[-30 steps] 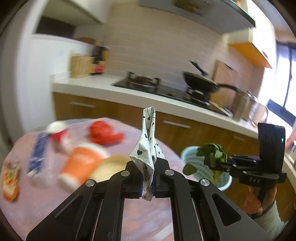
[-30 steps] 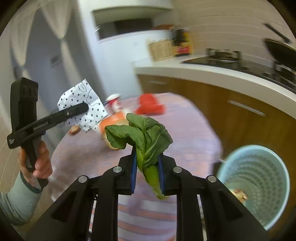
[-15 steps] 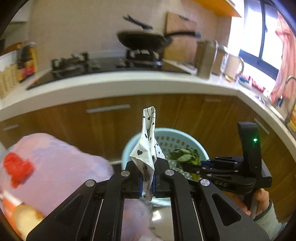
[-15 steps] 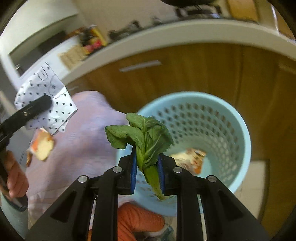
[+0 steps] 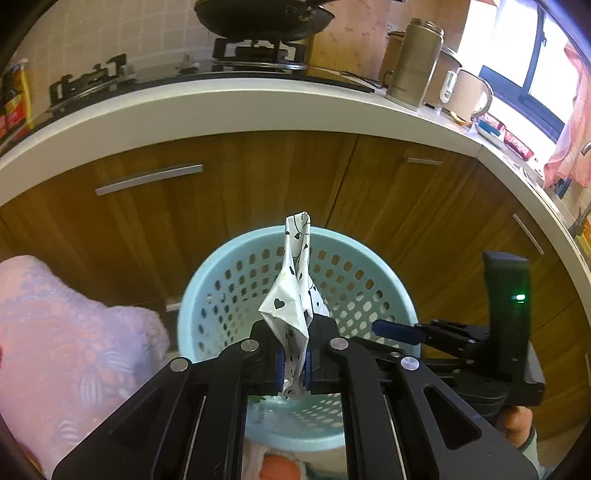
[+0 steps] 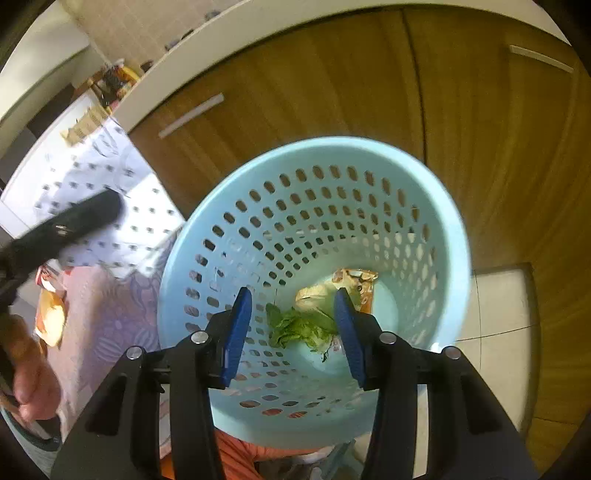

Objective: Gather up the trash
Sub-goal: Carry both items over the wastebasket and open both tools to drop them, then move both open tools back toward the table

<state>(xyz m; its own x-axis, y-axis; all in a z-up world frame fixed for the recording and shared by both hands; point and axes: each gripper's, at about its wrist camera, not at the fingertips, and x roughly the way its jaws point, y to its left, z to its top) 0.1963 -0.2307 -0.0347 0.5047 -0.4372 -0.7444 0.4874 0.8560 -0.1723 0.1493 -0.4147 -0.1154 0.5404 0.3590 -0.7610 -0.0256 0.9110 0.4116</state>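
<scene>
A light blue perforated trash basket (image 5: pixel 221 280) (image 6: pixel 417 184) stands on the floor before wooden cabinets. My left gripper (image 5: pixel 294 363) is shut on a white wrapper with black hearts (image 5: pixel 295 295), held over the basket's near side. The wrapper (image 6: pixel 110 192) shows blurred at the left of the right wrist view. My right gripper (image 6: pixel 291 321) is open and empty above the basket; it also shows in the left wrist view (image 5: pixel 391 328). A green leafy vegetable (image 6: pixel 299 328) lies on the basket's bottom beside a pale scrap and an orange wrapper (image 6: pixel 354 280).
A table with a pink-purple cloth (image 5: pixel 55 332) (image 6: pixel 107 317) sits left of the basket. Wooden cabinets (image 5: pixel 258 177) and a white counter (image 5: pixel 221 110) with a stove and pan (image 5: pixel 258 14) stand behind. White floor tile (image 6: pixel 498 302) lies right of the basket.
Both grippers moved from the table to over the basket. My right gripper opened and the green vegetable dropped into the basket. My left gripper still holds the wrapper.
</scene>
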